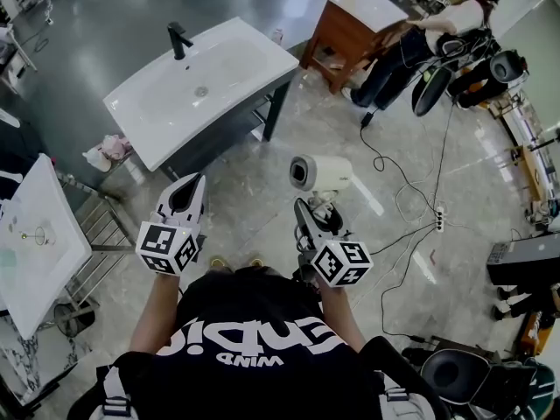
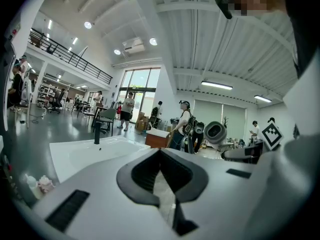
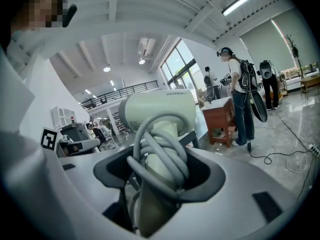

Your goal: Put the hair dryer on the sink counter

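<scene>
The white hair dryer [image 1: 319,173] has its grey cord wound round its handle, and its barrel points left. My right gripper [image 1: 313,210] is shut on that wrapped handle [image 3: 159,160], holding the dryer above the floor in front of me. The barrel [image 3: 160,109] rises beyond the jaws. The white sink counter [image 1: 254,55] with a black faucet [image 1: 178,38] stands ahead and to the left, a good way off. My left gripper [image 1: 194,186] hangs beside the right one, shut and empty. In the left gripper view the sink [image 2: 85,151] lies ahead and the dryer [image 2: 216,132] sits to the right.
A second white basin [image 1: 35,234] on a metal rack stands at my left. A wooden cabinet [image 1: 354,33] and a person [image 1: 420,46] are beyond the sink. Cables and a power strip [image 1: 437,218] trail over the tiled floor on the right, near equipment.
</scene>
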Demonstrator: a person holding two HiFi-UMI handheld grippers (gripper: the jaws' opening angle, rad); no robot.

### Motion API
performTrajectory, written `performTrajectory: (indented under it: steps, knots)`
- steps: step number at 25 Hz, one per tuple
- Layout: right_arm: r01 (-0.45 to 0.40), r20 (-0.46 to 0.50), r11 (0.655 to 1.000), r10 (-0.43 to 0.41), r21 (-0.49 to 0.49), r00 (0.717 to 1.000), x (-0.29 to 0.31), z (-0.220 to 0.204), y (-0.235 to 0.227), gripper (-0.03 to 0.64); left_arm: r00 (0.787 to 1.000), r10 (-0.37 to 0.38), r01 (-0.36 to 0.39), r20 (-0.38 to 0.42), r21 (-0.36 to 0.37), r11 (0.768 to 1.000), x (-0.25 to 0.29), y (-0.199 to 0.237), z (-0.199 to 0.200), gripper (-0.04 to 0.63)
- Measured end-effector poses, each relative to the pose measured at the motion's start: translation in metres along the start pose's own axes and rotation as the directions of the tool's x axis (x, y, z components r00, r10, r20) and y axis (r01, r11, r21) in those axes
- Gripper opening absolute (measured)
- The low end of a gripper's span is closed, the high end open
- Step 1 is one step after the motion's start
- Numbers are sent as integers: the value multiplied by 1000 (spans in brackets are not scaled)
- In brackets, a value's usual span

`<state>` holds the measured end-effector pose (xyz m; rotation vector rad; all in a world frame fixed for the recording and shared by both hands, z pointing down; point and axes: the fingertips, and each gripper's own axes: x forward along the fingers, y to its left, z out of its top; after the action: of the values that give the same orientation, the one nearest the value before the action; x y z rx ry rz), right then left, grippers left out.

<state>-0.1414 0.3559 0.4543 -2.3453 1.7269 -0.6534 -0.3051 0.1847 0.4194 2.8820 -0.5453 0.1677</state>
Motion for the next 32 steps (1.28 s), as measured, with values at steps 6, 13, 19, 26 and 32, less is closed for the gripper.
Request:
performTrajectory:
  steps: [6, 13, 19, 26, 32]
  knots:
    - [-45, -25, 999, 45, -7, 999, -3, -7, -7, 298, 1000, 23, -23, 12, 6, 1000, 0, -14, -11, 20]
    - [-88, -55, 996, 87, -23, 995, -5, -9, -18, 298, 998, 61, -61, 26, 1, 998, -6, -30, -15, 20]
    - [-98, -42, 995, 97, -17, 994, 4, -3, -23, 298, 996, 80, -80, 30, -1, 997, 1, -24, -15, 20]
    - [-91, -42, 996, 90, -21, 995, 16, 0, -28, 298, 998, 62, -61, 30, -17, 998, 22, -15, -15, 20]
    - [-77, -49, 997, 76, -14, 996, 31, 3, -38, 298, 998, 60, -60, 25, -20, 998, 40, -4, -15, 20]
